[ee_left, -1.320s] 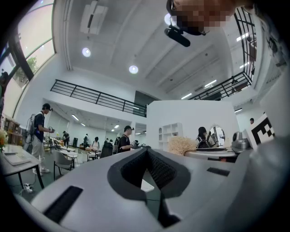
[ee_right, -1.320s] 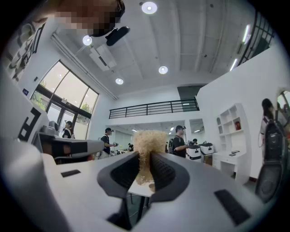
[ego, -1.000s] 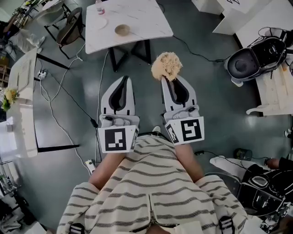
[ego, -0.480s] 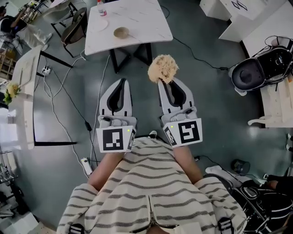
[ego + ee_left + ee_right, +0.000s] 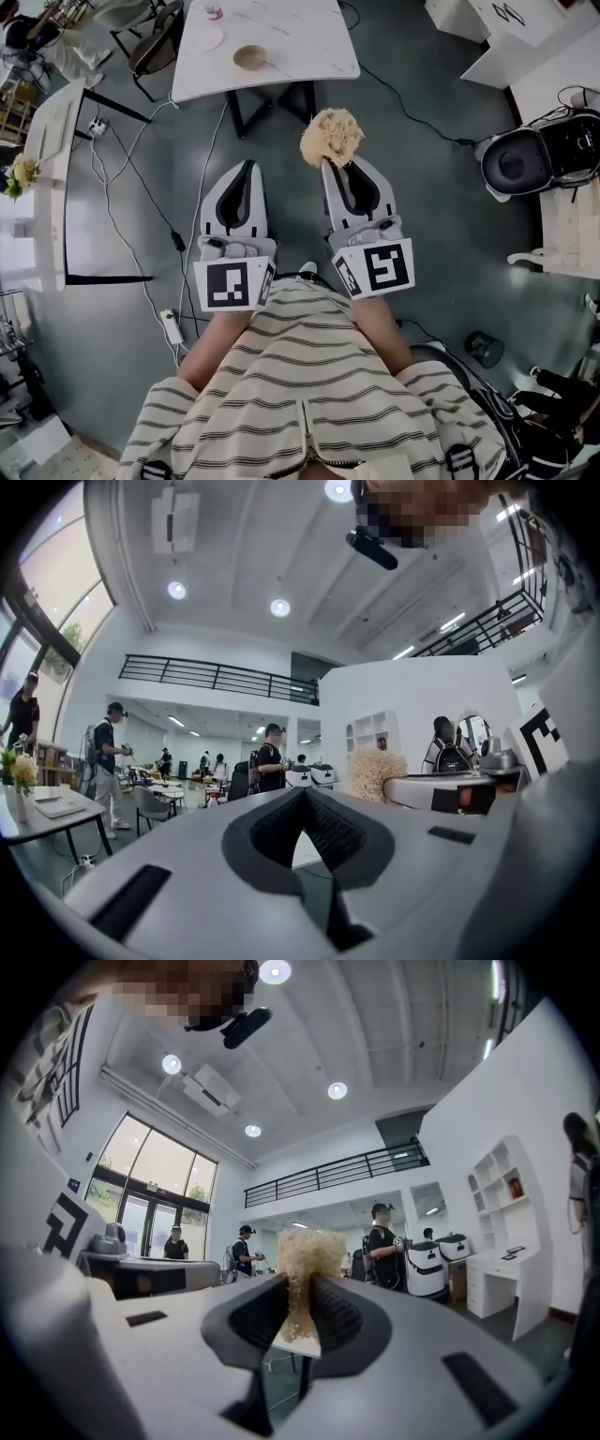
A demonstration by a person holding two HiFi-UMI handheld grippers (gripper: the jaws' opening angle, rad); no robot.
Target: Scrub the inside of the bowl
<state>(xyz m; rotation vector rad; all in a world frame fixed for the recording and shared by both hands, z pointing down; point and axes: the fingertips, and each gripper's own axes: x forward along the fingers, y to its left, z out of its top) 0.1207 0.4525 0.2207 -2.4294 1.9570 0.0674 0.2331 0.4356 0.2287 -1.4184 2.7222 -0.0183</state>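
Squeezing the scrubber [image 5: 331, 136] in the right gripper [image 5: 337, 165]; left gripper [image 5: 246, 167] closed, empty. Well ahead on the worktop [image 5: 305, 42], straight past the left gripper: the bowl [image 5: 249, 57].

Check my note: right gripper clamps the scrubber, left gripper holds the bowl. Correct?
No. The right gripper does clamp the scrubber, but the left gripper view shows the left gripper shut on nothing; the bowl sits on the table, seen in the head view.
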